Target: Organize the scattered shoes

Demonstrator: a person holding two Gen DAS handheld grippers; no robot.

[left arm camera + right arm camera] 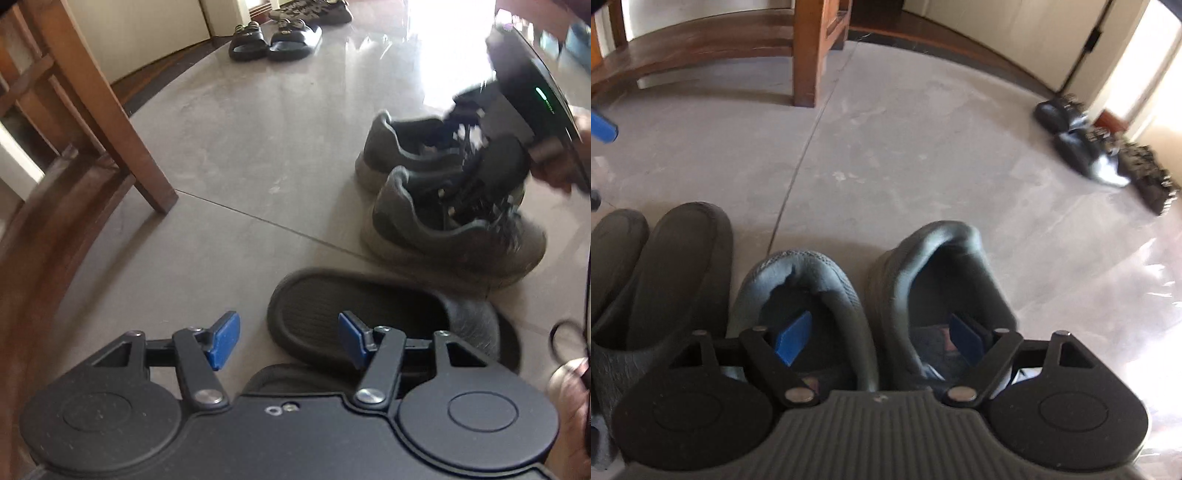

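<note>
On a grey tiled floor (258, 155), the right claw (879, 341) is lowered over a pair of dark sneakers (945, 288) standing side by side, its jaws spread wide with one blue pad (794, 343) dipped into the opening of each shoe and gripping neither. Just left of the sneakers in the right wrist view lies a pair of black slides (672, 266), soles flat on the floor. The left claw (288, 338) hangs above the heel end of one of those slides (369, 314), its jaws also wide apart and holding nothing. Well apart, near a bright doorway, a second pair of black slides (275, 38) and more dark shoes (314, 9) sit lined up. Wooden furniture legs (110, 110) stand at the floor's edge.
</note>
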